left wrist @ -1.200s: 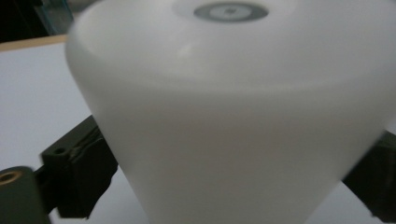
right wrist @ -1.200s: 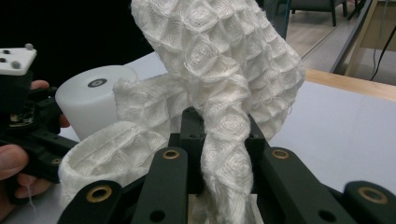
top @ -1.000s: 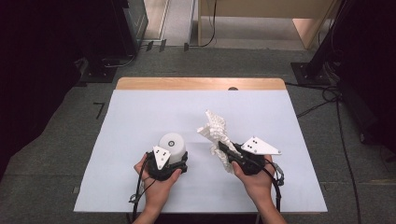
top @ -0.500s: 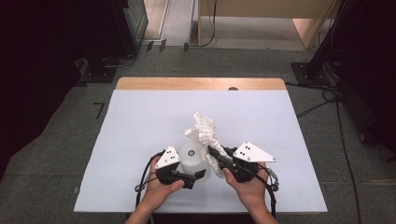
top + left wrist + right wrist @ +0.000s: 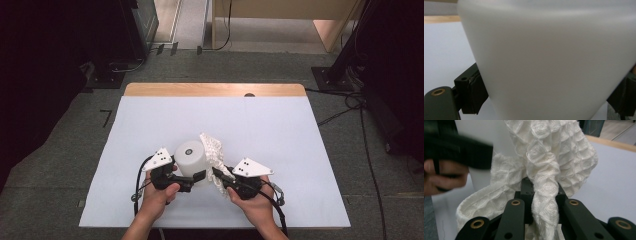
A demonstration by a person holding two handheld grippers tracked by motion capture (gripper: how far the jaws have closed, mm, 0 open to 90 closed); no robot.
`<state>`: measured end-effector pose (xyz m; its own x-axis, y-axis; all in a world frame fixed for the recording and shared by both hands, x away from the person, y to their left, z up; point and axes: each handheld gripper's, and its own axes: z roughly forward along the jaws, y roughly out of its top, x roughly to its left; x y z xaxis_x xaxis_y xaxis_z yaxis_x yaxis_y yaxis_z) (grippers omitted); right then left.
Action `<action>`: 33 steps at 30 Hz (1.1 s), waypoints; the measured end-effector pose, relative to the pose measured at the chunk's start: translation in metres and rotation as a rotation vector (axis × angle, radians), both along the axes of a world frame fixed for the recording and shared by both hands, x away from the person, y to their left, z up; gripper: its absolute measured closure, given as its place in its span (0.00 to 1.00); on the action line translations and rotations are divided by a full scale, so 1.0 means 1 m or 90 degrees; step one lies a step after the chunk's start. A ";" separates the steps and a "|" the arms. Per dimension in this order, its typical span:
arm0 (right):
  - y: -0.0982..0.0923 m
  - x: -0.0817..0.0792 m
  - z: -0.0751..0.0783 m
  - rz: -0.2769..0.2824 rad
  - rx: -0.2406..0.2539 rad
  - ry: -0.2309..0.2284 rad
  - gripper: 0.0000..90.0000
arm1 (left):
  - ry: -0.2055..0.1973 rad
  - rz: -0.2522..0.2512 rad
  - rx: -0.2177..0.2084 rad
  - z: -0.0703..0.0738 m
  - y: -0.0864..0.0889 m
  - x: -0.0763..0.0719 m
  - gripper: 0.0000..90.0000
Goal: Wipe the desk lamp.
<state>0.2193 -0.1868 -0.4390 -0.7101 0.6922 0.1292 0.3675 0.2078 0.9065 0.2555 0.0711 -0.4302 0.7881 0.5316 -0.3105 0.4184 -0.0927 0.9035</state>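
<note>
A white tapered cup [image 5: 190,157] is tipped with its round end toward the camera, and my left gripper [image 5: 196,177] is shut on its sides just above the table. In the left gripper view the cup [image 5: 549,55] bulks between the two black pads [image 5: 475,93]. A white waffle-weave cloth [image 5: 213,152] hangs bunched from my right gripper [image 5: 219,176], which is shut on it, and it lies against the cup's right side. In the right gripper view the twisted cloth [image 5: 549,162] rises from between the jaws of that gripper [image 5: 541,193], with the cup [image 5: 480,132] behind it at the left.
A pale sheet covers the table [image 5: 150,125], with a wooden strip [image 5: 215,89] along the far edge. Dark equipment and cables stand on the floor [image 5: 350,100] around it. The left hand [image 5: 444,178] shows blurred in the right gripper view.
The left gripper has carried the cup rightward and a little up. The right gripper has brought the cloth leftward until it meets the cup's side.
</note>
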 end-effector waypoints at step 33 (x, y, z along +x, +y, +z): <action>-0.001 0.004 -0.002 -0.002 -0.022 -0.004 0.87 | -0.022 -0.015 0.011 -0.001 -0.002 0.000 0.09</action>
<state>0.2233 -0.1879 -0.4415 -0.7081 0.6989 0.1008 0.3630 0.2379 0.9009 0.2558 0.0691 -0.4311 0.8103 0.5183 -0.2734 0.3843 -0.1178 0.9157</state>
